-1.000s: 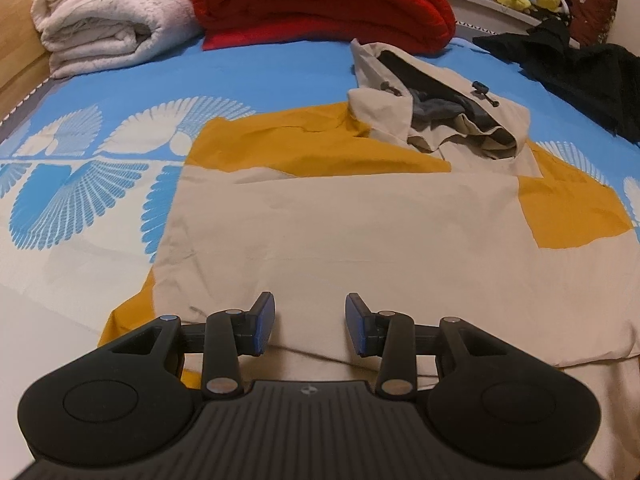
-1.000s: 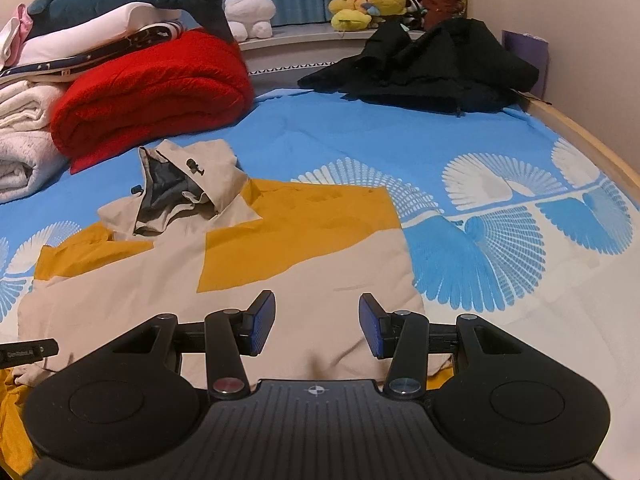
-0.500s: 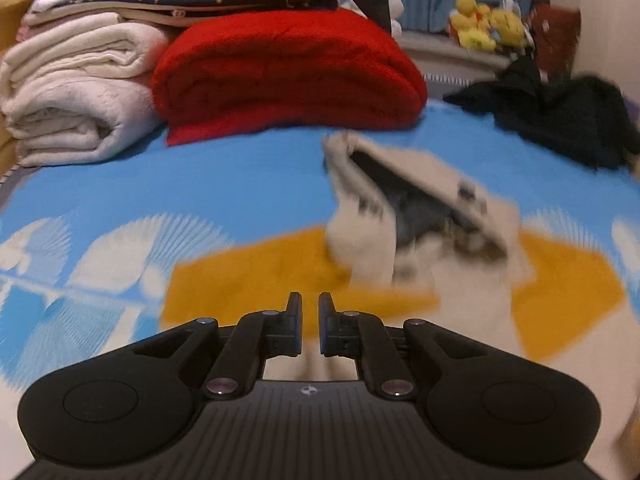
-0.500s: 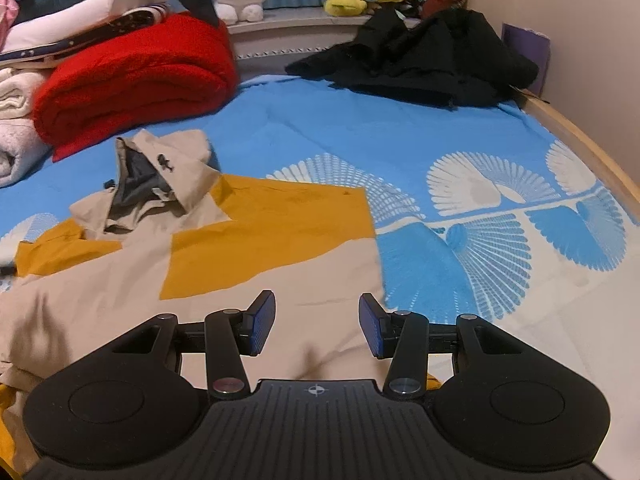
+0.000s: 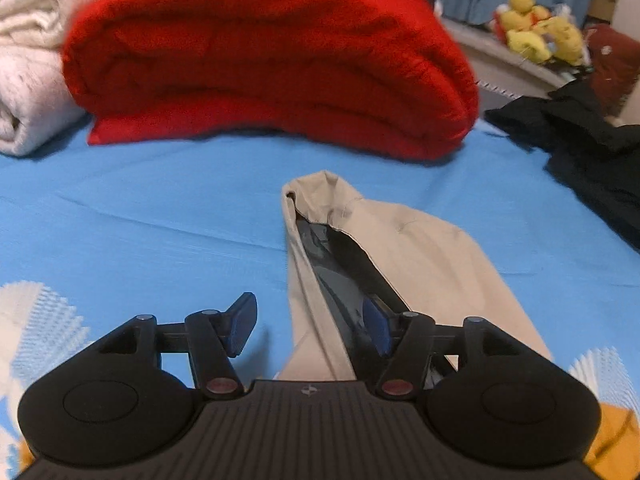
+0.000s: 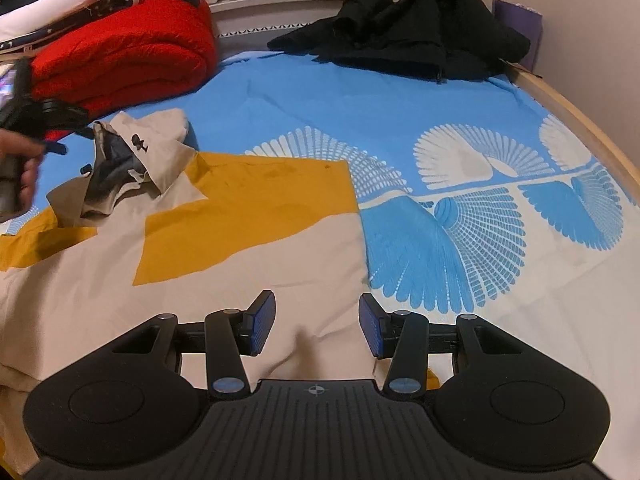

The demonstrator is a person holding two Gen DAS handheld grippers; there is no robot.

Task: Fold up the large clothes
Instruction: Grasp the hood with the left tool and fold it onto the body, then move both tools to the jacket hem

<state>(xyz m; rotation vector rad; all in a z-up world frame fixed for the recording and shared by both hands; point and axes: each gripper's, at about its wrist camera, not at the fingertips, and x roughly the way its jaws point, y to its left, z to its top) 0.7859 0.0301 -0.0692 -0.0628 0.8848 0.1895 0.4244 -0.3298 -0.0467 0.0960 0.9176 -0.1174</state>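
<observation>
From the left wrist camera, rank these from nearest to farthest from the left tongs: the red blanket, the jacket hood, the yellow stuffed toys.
1. Jacket hood: right at the left tongs, whose jaws are opening around its near edge.
2. Red blanket: folded, straight ahead past the bare blue sheet.
3. Yellow stuffed toys: far upper right, on the ledge behind the bed.

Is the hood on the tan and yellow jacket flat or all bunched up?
Bunched up. The hood sits crumpled at the jacket's top, gaping so its dark lining shows.
</observation>
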